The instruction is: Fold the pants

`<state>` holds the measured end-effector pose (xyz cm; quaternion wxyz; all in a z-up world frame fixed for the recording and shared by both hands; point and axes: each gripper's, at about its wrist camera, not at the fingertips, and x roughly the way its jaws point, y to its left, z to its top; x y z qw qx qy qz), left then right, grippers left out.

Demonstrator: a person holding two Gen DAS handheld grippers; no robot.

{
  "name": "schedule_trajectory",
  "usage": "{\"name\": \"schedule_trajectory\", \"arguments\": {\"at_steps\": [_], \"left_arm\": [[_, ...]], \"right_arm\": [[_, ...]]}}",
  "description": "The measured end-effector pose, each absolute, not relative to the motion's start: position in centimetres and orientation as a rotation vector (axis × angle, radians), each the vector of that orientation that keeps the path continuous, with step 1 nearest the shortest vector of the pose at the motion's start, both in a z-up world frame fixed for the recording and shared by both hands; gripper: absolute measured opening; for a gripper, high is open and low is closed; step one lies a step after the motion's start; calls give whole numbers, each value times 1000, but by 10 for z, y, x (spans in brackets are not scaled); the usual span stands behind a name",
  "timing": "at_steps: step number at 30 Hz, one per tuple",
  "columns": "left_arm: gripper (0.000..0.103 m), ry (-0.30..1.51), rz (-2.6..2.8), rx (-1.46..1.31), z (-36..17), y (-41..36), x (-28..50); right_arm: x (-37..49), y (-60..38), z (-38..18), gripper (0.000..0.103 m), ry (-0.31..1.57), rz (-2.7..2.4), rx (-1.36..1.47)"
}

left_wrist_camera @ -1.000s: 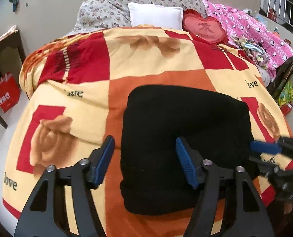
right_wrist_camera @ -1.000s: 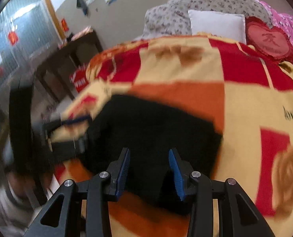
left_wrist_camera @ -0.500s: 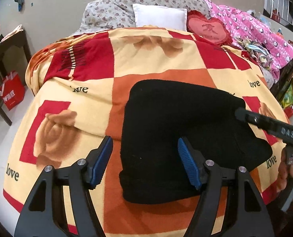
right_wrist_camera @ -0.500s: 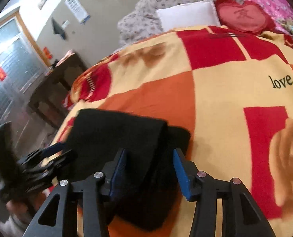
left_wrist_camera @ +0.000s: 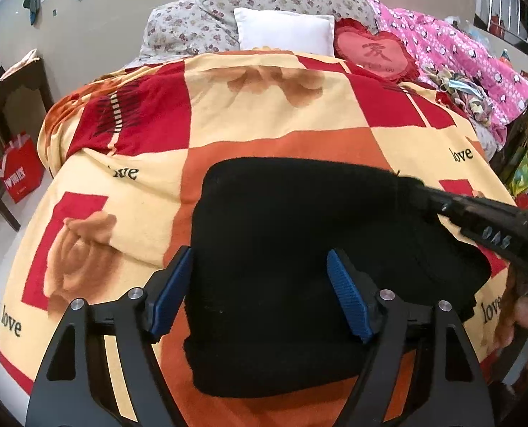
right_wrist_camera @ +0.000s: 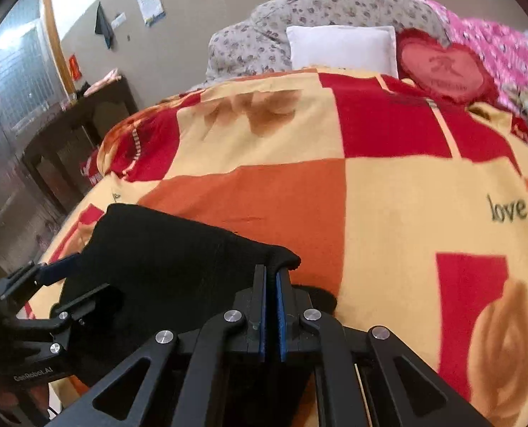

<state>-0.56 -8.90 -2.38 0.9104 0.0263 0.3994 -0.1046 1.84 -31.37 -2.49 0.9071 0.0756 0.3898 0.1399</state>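
Pants [right_wrist_camera: 164, 259], lower left of the frame, have just been clamped at the corner by the right gripper [right_wrist_camera: 271, 277], previously spread, so another fold seems imminent; the left gripper [left_wrist_camera: 260, 284] is kept released.

The pants [left_wrist_camera: 299, 267] are plain black. The blanket [left_wrist_camera: 264, 106] under them is a check of red, orange and cream squares, with tan roses and black "love" lettering. Both claws are black with blue pads [left_wrist_camera: 349, 302]. A white pillow [left_wrist_camera: 285, 33] leans on grey floral bedding [left_wrist_camera: 264, 0], beside a red heart cushion [left_wrist_camera: 374, 51] and pink spotted fabric [left_wrist_camera: 452, 49].
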Motion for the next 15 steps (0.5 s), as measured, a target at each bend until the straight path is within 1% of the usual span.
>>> {"name": "schedule_trajectory", "arguments": {"at_steps": [1, 3, 6, 8, 10, 15], "left_arm": [[76, 833, -220, 46, -21, -87, -6], [76, 833, -229, 24, -17, -82, -9], [76, 819, -209, 1, -12, -73, -13], [76, 826, -203, -14, -13, -69, -15], [76, 839, -206, -33, -17, -67, -19], [76, 866, -233, -56, -30, -69, -27]], "right_arm": [[16, -317, -20, 7, 812, 293, 170], [13, -317, -10, 8, 816, 287, 155], [-6, -308, 17, 9, 757, 330, 111], [-13, -300, 26, 17, 741, 378, 115], [-19, -290, 26, 21, 752, 425, 135], [-34, -272, -2, 22, 849, 461, 78]]}}
